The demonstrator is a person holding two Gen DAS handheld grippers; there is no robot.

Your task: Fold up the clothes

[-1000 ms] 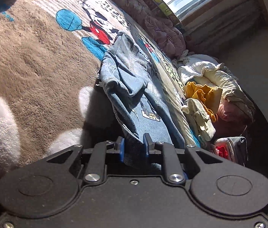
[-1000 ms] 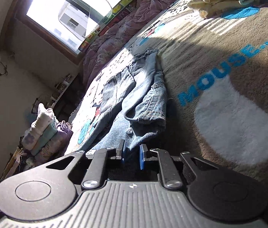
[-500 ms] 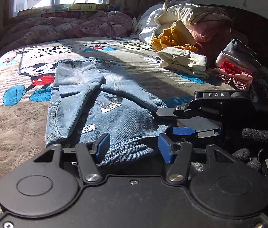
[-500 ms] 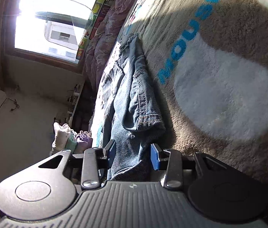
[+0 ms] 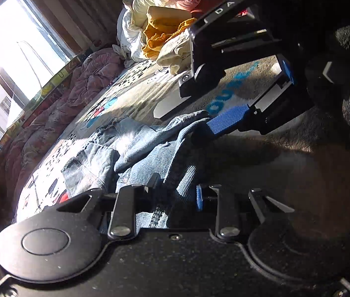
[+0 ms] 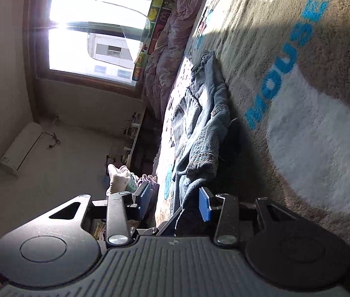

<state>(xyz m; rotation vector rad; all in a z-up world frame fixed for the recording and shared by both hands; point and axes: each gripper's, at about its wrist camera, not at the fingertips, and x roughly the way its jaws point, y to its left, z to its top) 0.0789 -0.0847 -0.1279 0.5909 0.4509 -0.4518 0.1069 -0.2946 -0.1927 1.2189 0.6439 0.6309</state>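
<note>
A pair of small blue jeans lies folded lengthwise on a brown Mickey Mouse blanket. My left gripper is open, its jaws on either side of the near denim edge. My right gripper shows in the left wrist view at upper right, open, one blue pad touching the jeans' edge. In the right wrist view the jeans stretch away from my right gripper, whose open jaws straddle the near hem.
A pile of loose clothes in yellow, white and pink sits at the bed's far end. A purple quilt runs along the window side. More folded clothes stand beside the bed. The blanket lies right of the jeans.
Both grippers have opened and let go of the jeans, which now lie on the blanket. The left gripper has swung round, and the right gripper has come into its view.
</note>
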